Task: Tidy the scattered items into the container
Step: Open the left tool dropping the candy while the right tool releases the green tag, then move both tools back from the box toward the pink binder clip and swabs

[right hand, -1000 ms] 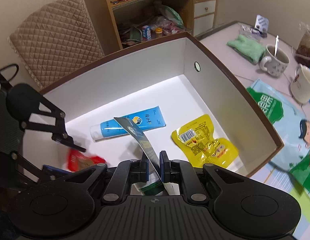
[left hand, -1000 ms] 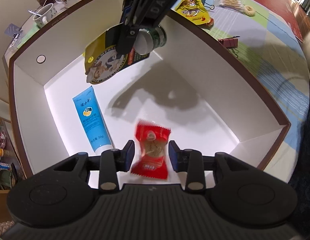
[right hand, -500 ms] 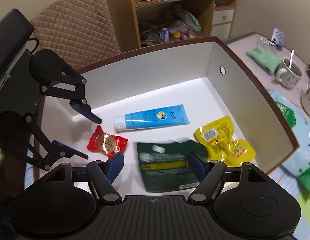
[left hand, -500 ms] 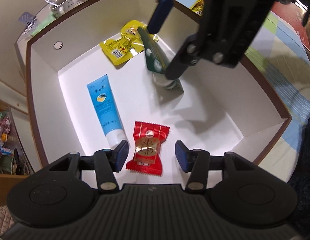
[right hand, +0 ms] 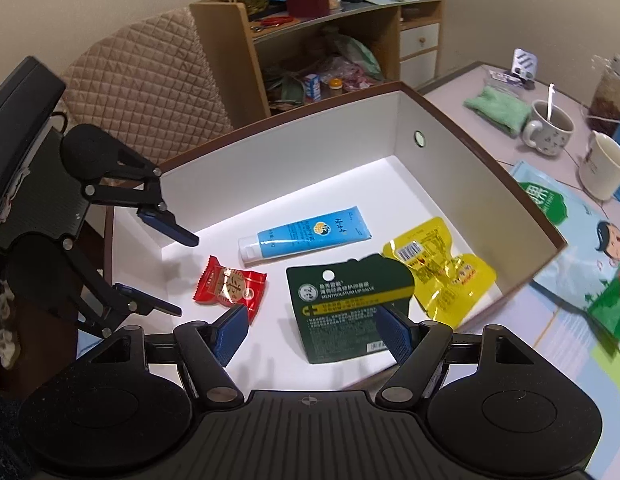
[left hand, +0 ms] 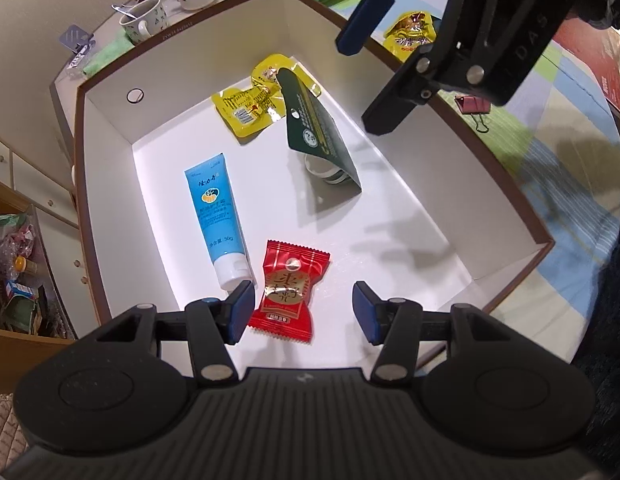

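patchwork tablecloth (left hand: 549,168) under white-lined box (left hand: 110,128)

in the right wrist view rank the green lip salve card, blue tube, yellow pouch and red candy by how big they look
1. green lip salve card, though nearest the camera
2. blue tube and yellow pouch, too alike to rank
3. red candy

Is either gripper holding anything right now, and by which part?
Nothing is held. The left gripper and right gripper are both open above the box.

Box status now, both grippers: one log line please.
left gripper: open | right gripper: open | box: red candy, blue tube, green card, yellow pouch inside
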The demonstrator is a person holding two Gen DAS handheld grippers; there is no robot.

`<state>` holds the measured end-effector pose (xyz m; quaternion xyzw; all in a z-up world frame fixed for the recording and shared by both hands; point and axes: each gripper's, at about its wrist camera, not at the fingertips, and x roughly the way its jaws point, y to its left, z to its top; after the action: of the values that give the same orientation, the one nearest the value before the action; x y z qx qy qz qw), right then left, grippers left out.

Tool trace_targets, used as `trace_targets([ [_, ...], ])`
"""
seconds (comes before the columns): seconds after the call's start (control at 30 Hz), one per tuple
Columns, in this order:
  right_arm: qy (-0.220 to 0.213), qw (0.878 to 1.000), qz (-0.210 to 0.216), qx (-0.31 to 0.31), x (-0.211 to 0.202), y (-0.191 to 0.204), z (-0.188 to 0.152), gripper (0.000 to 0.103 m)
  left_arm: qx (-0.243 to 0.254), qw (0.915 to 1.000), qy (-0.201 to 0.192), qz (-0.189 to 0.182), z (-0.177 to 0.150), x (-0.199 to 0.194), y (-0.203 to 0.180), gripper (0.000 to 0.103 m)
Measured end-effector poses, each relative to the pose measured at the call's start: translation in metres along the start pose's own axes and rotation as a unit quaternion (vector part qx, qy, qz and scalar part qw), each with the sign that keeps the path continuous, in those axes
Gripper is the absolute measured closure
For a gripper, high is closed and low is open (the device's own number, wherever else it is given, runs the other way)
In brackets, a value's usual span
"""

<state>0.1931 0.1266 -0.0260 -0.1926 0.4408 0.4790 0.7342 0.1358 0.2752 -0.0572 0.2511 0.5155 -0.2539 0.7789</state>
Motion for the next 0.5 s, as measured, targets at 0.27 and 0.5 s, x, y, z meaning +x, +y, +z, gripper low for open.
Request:
trace_targets([
  [0.27, -0.02, 1.0, -0.001, 0.024, -0.021, 0.007, -0.01, 0.029, -0.031, 0.9992, -0.002, 0.027, 0.001, -0.013, -0.006, 0.051],
  [0.5, -0.033, 0.998, -0.009, 0.051, -0.031, 0.014, -0.022, 0.029, -0.048, 0.9969, -0.008, 0.062, 0.002, -0.03, -0.024, 0.036],
])
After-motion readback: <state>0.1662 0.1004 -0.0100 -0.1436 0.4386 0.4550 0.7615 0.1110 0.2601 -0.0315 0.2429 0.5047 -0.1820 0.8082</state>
